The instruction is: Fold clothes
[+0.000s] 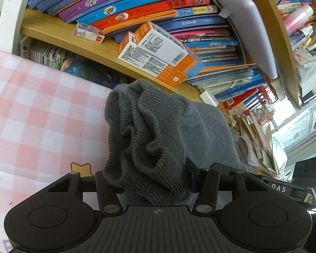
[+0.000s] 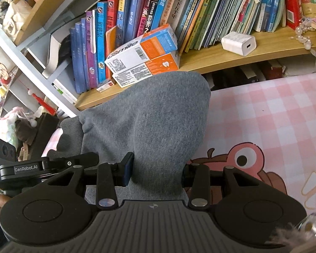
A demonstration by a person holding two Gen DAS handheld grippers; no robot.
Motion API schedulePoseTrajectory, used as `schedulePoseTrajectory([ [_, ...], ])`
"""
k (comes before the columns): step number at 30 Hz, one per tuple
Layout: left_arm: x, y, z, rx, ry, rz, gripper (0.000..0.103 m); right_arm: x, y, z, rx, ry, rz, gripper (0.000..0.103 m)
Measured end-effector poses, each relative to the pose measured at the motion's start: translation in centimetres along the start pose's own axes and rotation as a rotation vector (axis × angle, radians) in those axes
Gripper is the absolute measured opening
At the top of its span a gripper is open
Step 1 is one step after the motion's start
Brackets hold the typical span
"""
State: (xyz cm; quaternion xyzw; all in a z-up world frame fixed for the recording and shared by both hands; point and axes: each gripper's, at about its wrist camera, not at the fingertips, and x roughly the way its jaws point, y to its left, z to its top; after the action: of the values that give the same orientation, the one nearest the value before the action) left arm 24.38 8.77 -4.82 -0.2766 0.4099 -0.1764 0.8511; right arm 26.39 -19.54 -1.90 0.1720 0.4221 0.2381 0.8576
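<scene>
A grey sweatshirt with a darker ribbed hem is held up between both grippers. In the left wrist view its bunched ribbed hem (image 1: 145, 139) fills the jaws of my left gripper (image 1: 151, 181), which is shut on it; smoother grey fabric (image 1: 208, 130) hangs behind. In the right wrist view the smooth grey cloth (image 2: 149, 122) rises in a hump from my right gripper (image 2: 158, 175), shut on it, with the ribbed edge (image 2: 71, 130) at the left. The left gripper's body (image 2: 31, 168) shows at the left edge there. Fingertips are hidden by cloth.
A pink checked cloth (image 1: 31, 113) with cartoon prints (image 2: 238, 164) covers the surface below. Straight ahead stands a wooden bookshelf (image 2: 242, 54) packed with books, orange-and-white boxes (image 1: 158, 50) and a white charger (image 2: 239, 43). Cluttered shelves (image 1: 301, 42) stand to the side.
</scene>
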Motion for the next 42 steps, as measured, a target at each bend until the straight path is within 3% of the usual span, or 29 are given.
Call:
schedulePoseTrajectory([
  [9, 0.8, 1.1, -0.8, -0.009, 0.002, 0.009, 0.056, 1.4, -1.3, -0.5, 0.015, 0.016, 0.01, 0.043],
  [16, -0.4, 0.7, -1.4, 0.002, -0.022, 0.04, 0.068, 0.5, -1.4, -1.1, 0.03, -0.016, -0.058, 0.069],
  [19, -1.3, 0.6, -1.8, 0.005, -0.038, 0.055, 0.074, -0.2, -1.1, -1.3, 0.015, -0.028, -0.093, 0.073],
  [29, -4.4, -0.2, -3.3, 0.019, -0.088, 0.112, 0.077, -3.4, 0.3, -3.9, 0.009, -0.073, -0.184, 0.079],
  [35, -5.9, -1.4, -5.8, 0.05, -0.085, 0.193, 0.077, -5.5, 1.8, -6.6, 0.018, -0.113, -0.257, 0.08],
  [42, -7.7, -3.5, -9.2, 0.118, -0.106, 0.304, 0.077, -7.1, 5.0, -10.4, -0.061, -0.148, -0.382, 0.082],
])
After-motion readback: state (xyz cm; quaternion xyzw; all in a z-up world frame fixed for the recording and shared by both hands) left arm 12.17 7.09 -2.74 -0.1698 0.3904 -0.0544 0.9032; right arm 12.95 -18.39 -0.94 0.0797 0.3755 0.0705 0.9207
